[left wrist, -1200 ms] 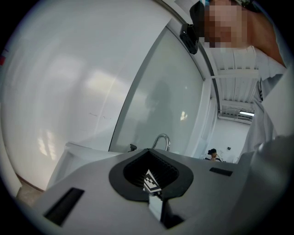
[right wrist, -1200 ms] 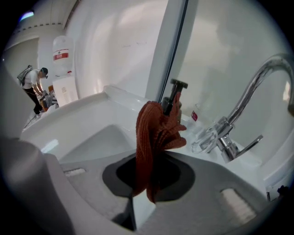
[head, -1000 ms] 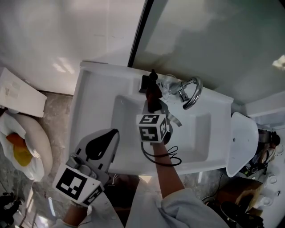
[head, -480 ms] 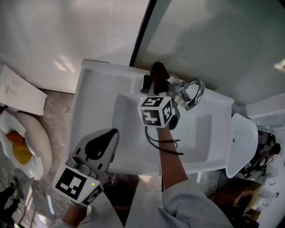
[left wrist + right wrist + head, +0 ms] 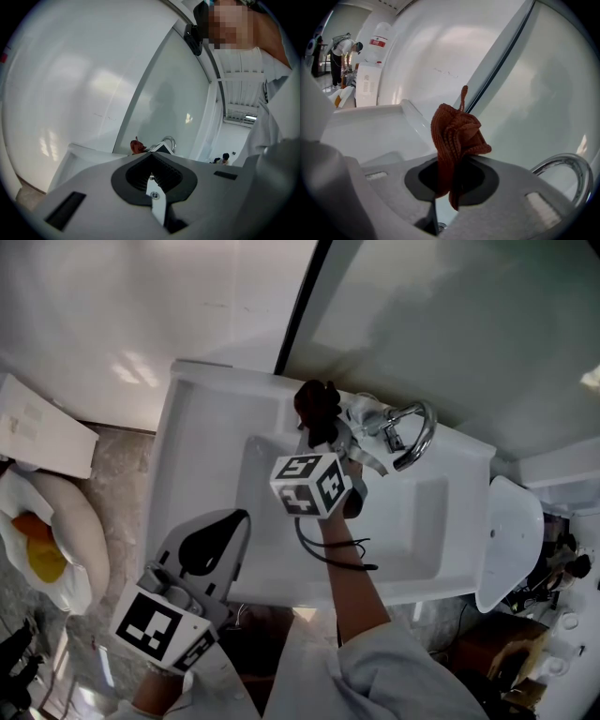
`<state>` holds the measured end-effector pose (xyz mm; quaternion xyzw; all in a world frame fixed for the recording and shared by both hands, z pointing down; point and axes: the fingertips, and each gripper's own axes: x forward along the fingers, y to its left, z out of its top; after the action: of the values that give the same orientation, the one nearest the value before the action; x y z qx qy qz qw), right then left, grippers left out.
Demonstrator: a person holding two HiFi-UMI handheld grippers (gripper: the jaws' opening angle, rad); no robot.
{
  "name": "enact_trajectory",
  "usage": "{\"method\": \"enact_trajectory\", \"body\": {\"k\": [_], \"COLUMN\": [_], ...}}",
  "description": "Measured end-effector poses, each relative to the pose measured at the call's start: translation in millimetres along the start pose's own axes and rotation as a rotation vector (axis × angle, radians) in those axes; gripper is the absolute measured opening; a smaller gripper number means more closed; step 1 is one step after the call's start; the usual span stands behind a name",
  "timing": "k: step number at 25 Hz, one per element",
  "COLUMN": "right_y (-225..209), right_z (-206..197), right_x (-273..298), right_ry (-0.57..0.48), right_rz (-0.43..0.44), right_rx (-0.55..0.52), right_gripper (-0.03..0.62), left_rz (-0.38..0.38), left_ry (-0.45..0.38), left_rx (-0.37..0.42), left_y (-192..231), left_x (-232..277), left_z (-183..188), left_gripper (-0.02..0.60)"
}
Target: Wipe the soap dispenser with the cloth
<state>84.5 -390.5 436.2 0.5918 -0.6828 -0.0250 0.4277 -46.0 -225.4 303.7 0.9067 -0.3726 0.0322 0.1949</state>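
White wall panels and a dark-framed glass pane (image 5: 450, 324) back a white rectangular washbasin (image 5: 202, 427). On the basin's back rim, at its middle, a rust-brown knitted cloth (image 5: 317, 409) (image 5: 457, 136) stands bunched and upright. The soap dispenser cannot be made out with certainty: the cloth covers that spot on the back rim. The right gripper (image 5: 323, 439) (image 5: 452, 180) reaches over the bowl to the back rim, and its jaws are pinched on the lower part of the cloth, whose folds rise above them. Its white cube with black square markers (image 5: 311, 486) sits over the bowl. A black cable (image 5: 333, 554) loops near the basin's front edge, beside the sleeved right arm. A curved chrome tap (image 5: 412, 432) (image 5: 567, 168) stands on the back rim, just right of the cloth. The left gripper (image 5: 230, 531) (image 5: 152, 171) hangs at the basin's front left corner, well apart from the cloth, its jaws pressed together with nothing between them.
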Motion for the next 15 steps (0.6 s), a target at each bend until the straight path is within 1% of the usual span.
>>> {"method": "enact_trajectory", "body": {"k": [5,9,15], "right_y": [29.0,45.1,55.5], "right_z": [-16.6,-30.5,-37.2], "right_x": [13.2,25.6,28.8], "right_ry": [0.061,0.097,0.105], "right_rz": [0.073,0.107,0.147], "right_rx": [-0.015,-0.029,0.022], "right_gripper": [0.055,0.055,0.055], "left_rz": [0.005,0.015,0.016], "left_ry": [0.02,0.02,0.021], "left_rx": [-0.008,-0.011,-0.017], "left_y": [1.8,5.4,7.0], "left_x": [-0.5,-2.5,-3.4], "left_z": [-4.9,-7.1,-9.3], "left_gripper": [0.005,0.005,0.005]}}
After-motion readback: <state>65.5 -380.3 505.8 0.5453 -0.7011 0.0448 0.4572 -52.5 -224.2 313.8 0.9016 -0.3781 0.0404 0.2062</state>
